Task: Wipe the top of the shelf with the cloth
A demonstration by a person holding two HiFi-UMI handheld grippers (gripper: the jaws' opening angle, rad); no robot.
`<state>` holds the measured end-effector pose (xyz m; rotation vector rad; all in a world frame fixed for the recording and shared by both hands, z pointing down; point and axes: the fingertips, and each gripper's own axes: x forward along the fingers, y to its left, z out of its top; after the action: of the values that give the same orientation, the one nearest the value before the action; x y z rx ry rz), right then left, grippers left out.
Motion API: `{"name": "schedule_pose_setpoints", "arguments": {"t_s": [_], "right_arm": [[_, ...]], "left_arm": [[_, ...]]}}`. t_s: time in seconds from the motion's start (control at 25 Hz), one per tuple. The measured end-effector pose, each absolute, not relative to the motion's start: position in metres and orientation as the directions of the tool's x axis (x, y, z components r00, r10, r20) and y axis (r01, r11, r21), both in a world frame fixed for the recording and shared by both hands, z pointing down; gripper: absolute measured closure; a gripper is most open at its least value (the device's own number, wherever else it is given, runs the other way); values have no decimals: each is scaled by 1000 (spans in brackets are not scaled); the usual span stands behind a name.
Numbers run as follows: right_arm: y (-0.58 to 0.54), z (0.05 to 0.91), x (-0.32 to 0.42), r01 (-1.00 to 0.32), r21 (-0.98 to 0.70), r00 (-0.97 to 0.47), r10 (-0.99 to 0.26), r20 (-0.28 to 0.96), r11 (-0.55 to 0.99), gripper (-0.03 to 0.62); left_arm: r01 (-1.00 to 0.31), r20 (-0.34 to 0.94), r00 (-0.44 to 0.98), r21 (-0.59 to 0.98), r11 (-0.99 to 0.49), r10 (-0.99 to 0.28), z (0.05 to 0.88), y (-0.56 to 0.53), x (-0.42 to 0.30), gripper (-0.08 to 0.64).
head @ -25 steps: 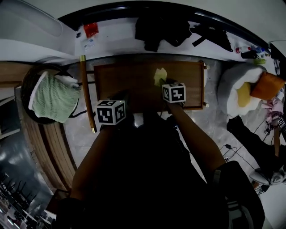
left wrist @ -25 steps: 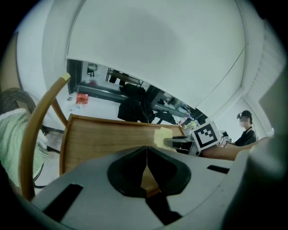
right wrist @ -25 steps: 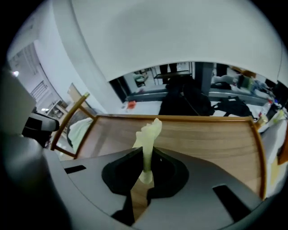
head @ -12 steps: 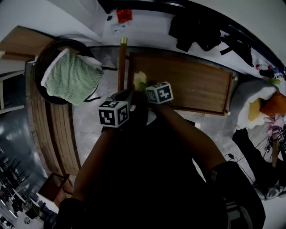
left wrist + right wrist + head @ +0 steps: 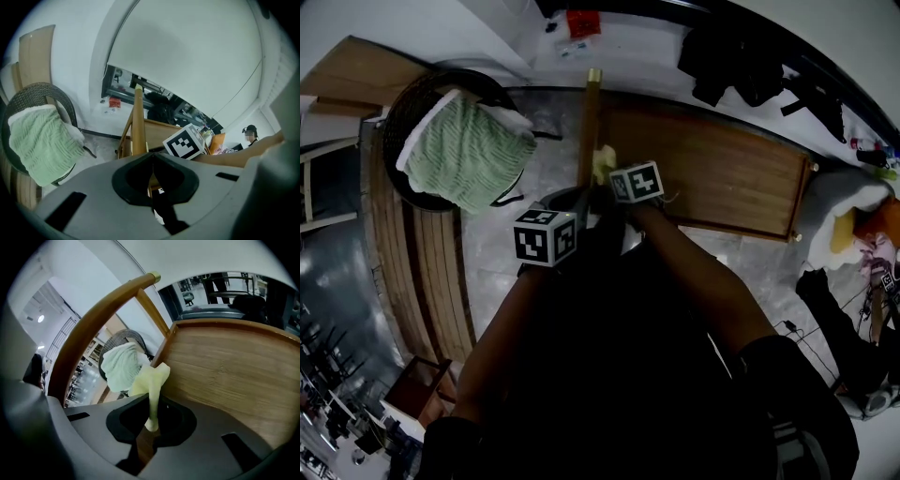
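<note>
Cloth (image 5: 603, 163), pale yellow, sits at the 9 o'clock end of the shelf (image 5: 722, 178) top, right beside the wooden post (image 5: 590, 122). Right gripper (image 5: 607, 187) has its fingers pinching the cloth's lower end. In the right gripper view the cloth (image 5: 151, 380) is a narrow strip. Its long axis runs 6 to 12 o'clock, and the free end flares toward 1 o'clock. Cannot tell if it touches the wood. The shelf top is a long brown board. In the head view its long axis runs from 9 o'clock toward 4 o'clock. In the right gripper view the board (image 5: 225, 366) fills the 3 o'clock side.

Left gripper (image 5: 579, 199) is just at 7 o'clock of the right one. Its fingers are pressed together with nothing between them (image 5: 151, 174). It faces the post (image 5: 138, 122).

Round dark wicker basket (image 5: 403, 112) stands at 10 o'clock in the head view, well apart from the shelf. It holds a pale green knitted towel (image 5: 467, 155) that drapes over the rim. The same towel (image 5: 40, 140) shows at 9 o'clock in the left gripper view.

Dark clothes (image 5: 731, 61) lie at 1 o'clock, beyond the shelf.
</note>
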<state>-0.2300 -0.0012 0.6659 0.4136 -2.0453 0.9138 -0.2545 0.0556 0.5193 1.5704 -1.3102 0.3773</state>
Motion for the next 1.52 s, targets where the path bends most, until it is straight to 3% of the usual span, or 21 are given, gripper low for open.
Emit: {"name": "schedule_pose_setpoints", "arguments": {"t_s": [0.32, 0.48, 1.52], "right_arm": [[1, 663, -224, -490, -411, -602, 42, 797, 768, 551], [-5, 665, -196, -514, -395, -571, 40, 820, 761, 551], [-98, 656, 122, -703, -261, -446, -124, 887, 661, 551]], "left_arm": [[-839, 729, 418, 538, 77, -542, 520, 46, -231, 549], [-842, 725, 435, 538, 45, -534, 520, 35, -209, 549], [-802, 700, 575, 584, -124, -423, 534, -58, 40, 549]]}}
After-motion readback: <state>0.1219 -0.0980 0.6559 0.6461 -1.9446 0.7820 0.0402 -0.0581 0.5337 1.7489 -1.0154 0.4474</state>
